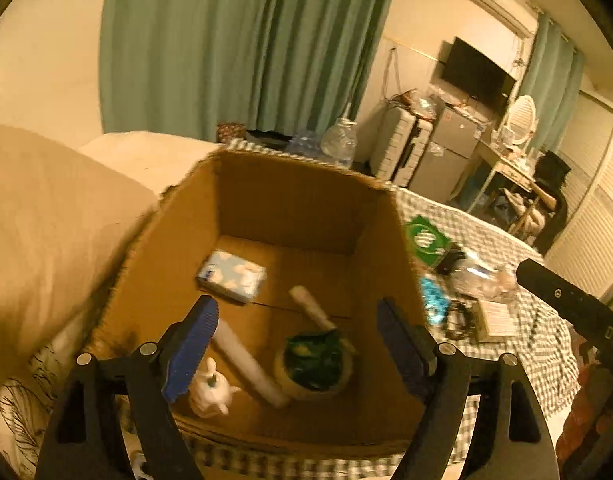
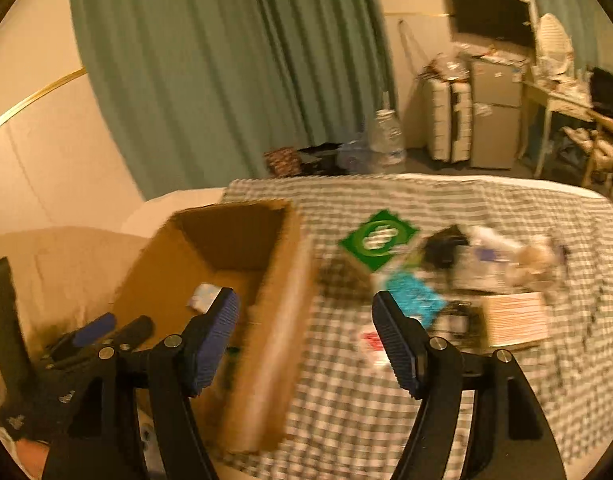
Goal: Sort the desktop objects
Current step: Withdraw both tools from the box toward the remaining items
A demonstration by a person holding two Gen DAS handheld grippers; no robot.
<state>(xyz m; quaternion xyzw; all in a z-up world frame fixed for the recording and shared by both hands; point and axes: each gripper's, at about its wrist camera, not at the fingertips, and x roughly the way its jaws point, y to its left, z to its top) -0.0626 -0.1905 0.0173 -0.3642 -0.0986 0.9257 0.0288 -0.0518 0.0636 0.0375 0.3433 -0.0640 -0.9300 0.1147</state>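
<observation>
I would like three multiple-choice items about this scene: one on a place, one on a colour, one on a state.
1. Where does the tissue pack lie?
A. inside the cardboard box
B. on the checked cloth
C. on the pillow

2. What colour is the curtain?
A. red
B. green
C. white

3. How does the left tool stand?
A. shut on the tissue pack
B. shut on a bottle
C. open, with nothing held

Answers:
1 A, the pack rests on the box floor.
2 B, the folds behind the bed are green.
3 C, its blue pads stand wide apart over the box and press on nothing.
</observation>
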